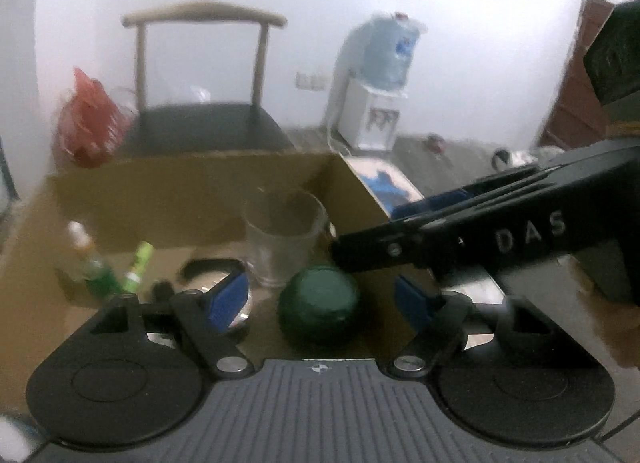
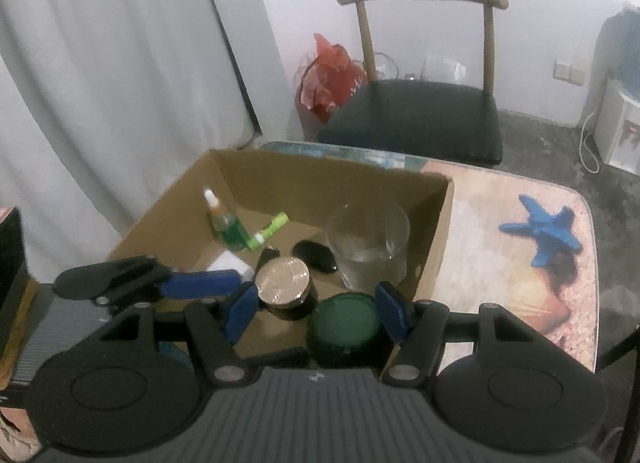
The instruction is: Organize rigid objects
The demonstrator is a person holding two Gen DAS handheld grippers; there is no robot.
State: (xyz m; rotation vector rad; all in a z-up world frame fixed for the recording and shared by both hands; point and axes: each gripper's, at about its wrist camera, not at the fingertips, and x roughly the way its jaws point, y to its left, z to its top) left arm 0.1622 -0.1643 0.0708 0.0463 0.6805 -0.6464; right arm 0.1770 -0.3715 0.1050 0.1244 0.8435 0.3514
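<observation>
Right now the round dark-green lidded jar (image 2: 345, 330) sits inside the open brown cardboard box (image 2: 440, 223) on the bench (image 2: 500, 223), between the blue pads of the right tongs (image 2: 320, 313) but hard toward the right-hand one; jaws stand released, nothing gripped. Being round, it offers no long axis. The left tongs (image 1: 320, 299) also frame it, slack, with the jar (image 1: 319, 305) centred between them. Only the right view shows the gold-lidded dark jar (image 2: 285, 287) just beside it; the clear glass cup (image 2: 368, 247) stands behind.
</observation>
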